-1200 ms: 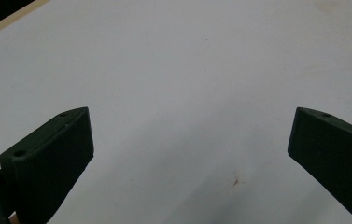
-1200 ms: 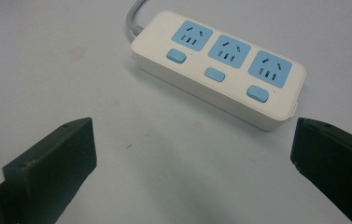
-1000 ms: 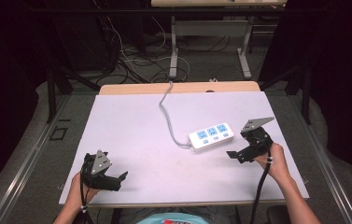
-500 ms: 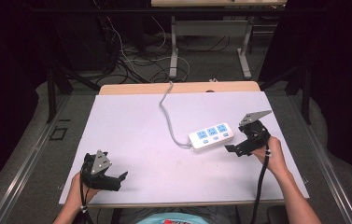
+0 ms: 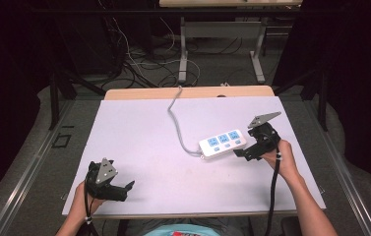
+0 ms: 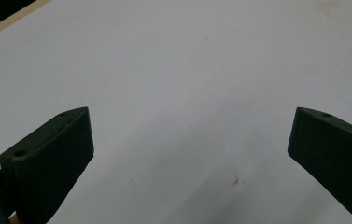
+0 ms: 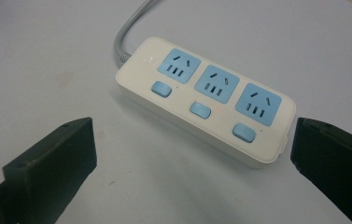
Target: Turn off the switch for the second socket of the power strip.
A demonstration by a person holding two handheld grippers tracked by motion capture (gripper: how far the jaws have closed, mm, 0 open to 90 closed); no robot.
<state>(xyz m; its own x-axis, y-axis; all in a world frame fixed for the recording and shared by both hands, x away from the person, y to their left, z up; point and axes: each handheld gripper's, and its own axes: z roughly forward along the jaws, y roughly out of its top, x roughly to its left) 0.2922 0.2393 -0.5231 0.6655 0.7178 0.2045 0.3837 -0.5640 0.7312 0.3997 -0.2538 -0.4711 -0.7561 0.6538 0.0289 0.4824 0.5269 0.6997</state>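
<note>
A white power strip [image 5: 222, 143] with three blue sockets and three blue buttons lies right of the table's middle; its grey cable [image 5: 175, 120] runs off the far edge. My right gripper [image 5: 240, 153] is open just beside the strip's right end. In the right gripper view the strip [image 7: 205, 100] lies between and ahead of the wide-apart jaws, touching neither. My left gripper [image 5: 128, 188] rests open near the front left corner, with only bare white tabletop [image 6: 187, 93] between its jaws.
The white table top [image 5: 139, 132] has a wooden strip [image 5: 139, 93] along its far edge. Beyond it stand metal table legs [image 5: 183, 49] and tangled floor cables [image 5: 129, 59]. A grey floor rail [image 5: 20, 172] runs along the left side.
My right gripper has moved slightly back and left, closer to the power strip's right end. The left gripper has stayed put.
</note>
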